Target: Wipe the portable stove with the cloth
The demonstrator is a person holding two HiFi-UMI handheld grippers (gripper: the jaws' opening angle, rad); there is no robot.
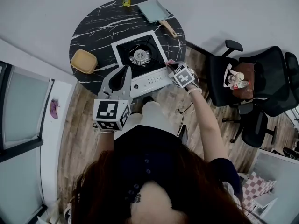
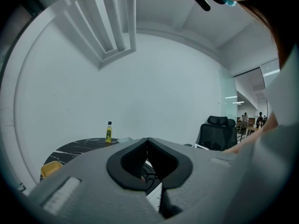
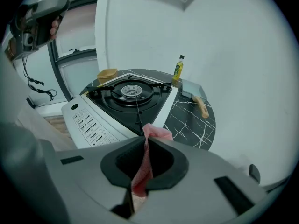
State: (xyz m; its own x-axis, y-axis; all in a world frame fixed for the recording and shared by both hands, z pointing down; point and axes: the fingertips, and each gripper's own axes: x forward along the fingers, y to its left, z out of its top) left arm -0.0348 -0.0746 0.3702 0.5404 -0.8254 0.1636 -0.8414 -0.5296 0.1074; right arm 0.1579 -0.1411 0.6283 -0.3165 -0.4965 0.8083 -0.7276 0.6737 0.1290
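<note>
Portable stove [image 1: 140, 56] sits at the near edge of the round black table [image 1: 93, 31]; in the head view the left gripper [image 1: 125, 70] hangs at the stove's left side and the right gripper [image 1: 170, 65] at its near right corner; a yellow dish [image 1: 84, 61] lies at the table's left edge; in the left gripper view the jaws meet with nothing between them; in the right gripper view the jaws pinch a pink cloth [image 3: 149, 148], whose tip pokes out just before the stove's corner.
</note>
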